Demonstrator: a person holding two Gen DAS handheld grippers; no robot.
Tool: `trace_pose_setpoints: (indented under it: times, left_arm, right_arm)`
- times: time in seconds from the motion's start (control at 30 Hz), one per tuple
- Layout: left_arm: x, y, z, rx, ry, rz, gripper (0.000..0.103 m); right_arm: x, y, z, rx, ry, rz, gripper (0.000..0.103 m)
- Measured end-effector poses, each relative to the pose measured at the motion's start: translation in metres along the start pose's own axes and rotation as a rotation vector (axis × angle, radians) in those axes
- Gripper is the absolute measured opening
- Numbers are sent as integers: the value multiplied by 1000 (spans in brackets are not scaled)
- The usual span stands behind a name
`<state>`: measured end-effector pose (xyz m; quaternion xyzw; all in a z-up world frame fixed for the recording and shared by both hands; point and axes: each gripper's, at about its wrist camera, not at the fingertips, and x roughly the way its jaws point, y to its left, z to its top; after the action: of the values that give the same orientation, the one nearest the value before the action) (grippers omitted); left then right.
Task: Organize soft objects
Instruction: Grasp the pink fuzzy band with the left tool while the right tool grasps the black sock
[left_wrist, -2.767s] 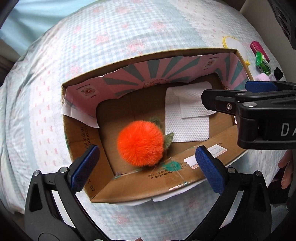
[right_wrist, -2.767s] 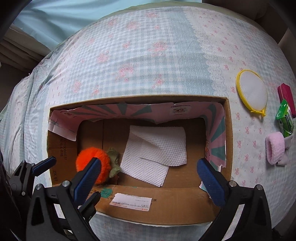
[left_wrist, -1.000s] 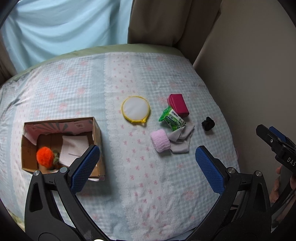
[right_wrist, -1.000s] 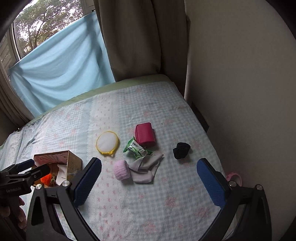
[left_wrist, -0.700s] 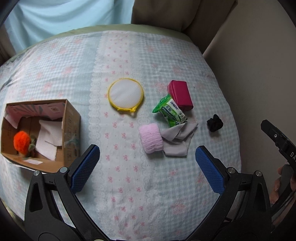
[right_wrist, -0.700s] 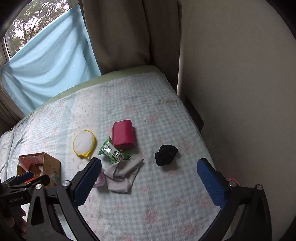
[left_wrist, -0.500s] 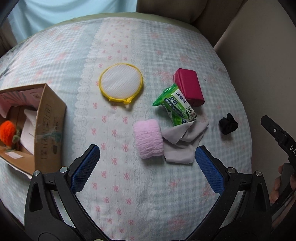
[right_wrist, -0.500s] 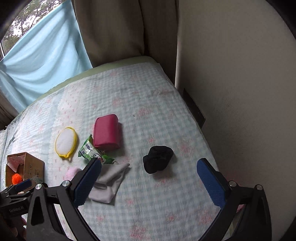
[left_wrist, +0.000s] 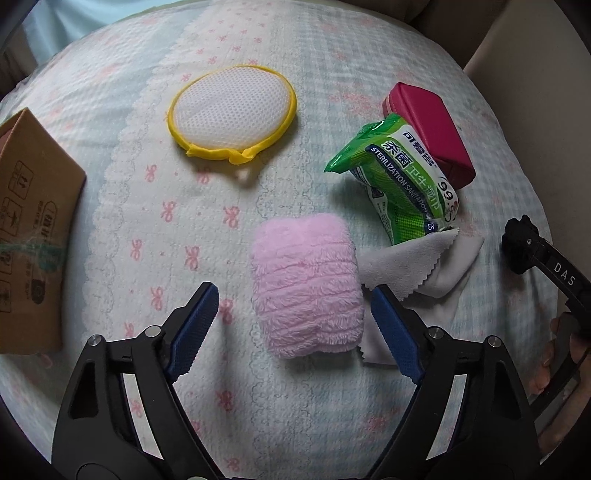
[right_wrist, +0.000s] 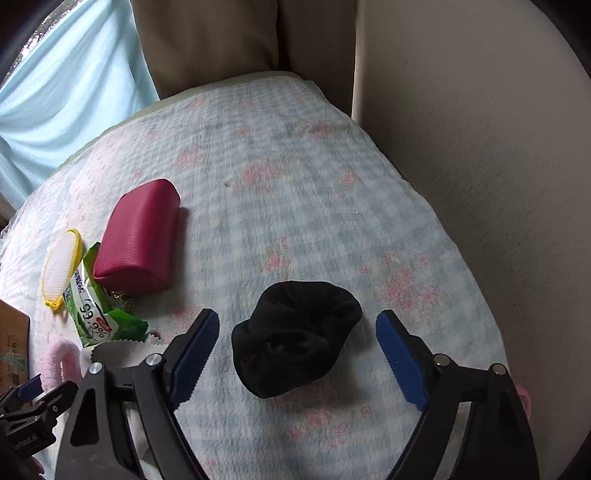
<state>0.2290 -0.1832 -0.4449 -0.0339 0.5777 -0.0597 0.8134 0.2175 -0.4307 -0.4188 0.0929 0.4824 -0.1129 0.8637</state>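
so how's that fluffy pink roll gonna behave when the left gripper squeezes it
The pink roll looks plush, so it will probably squash between the left gripper pads. Likely light. It overlaps the grey cloth, which might drag along.

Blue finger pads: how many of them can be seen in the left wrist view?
2: one pad left of the pink fluffy roll, one pad right of it, over the grey cloth. The other gripper's pads are not visible here.
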Motion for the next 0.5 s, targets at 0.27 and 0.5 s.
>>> trace_pose_setpoints:
  times: [0.27,0.5]
  left_arm:
    - [0,5,4,-40,4,-47,48]
    - [-1,1,4,-8,2,-45,39]
  right_arm:
    - [14,3,-5,1,5,-38,45]
    - [14,7,-5,-2,11,-37,27]
